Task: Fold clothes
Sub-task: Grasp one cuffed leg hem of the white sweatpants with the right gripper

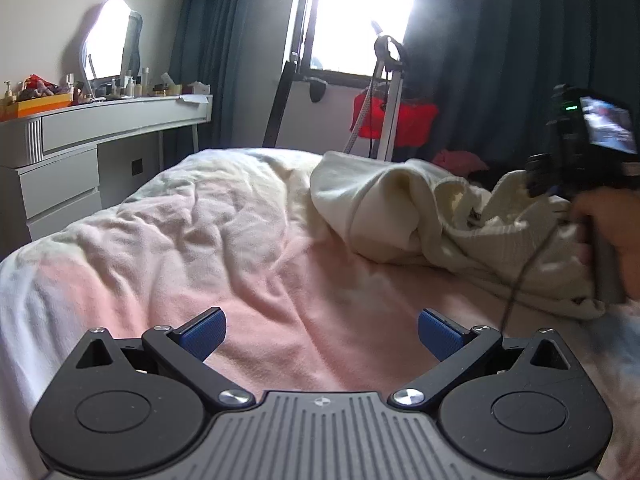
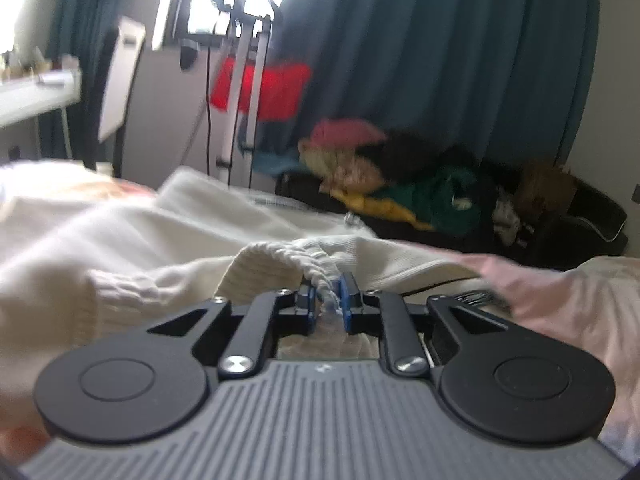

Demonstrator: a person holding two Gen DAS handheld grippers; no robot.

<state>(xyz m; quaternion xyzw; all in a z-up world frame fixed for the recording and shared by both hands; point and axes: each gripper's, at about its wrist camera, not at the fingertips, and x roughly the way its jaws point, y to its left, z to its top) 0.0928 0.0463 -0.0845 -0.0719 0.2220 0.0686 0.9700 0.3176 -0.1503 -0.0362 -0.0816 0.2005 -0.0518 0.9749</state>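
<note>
cream sweater [image 1: 400, 216]: soft ribbed knit cloth | bed cover [image 1: 208, 240]: pink, crumpled matt fabric | left hand-held gripper [image 1: 322, 334]: matt black plastic, shiny metal screws, textured blue pads | curtain [image 1: 500, 52]: dark matt cloth

Cream ribbed sweater [image 2: 280, 256], pink blanket [image 1: 248, 264], teal curtains [image 2: 440, 60].

Ahead of the left gripper [image 1: 322, 334], from 10 to 12 o'clock, the pink blanket [image 1: 208, 232] lies bare and passable. At 1 to 2 o'clock the heaped cream sweater [image 1: 400, 208] and the right gripper [image 1: 580, 152] block passage.
</note>
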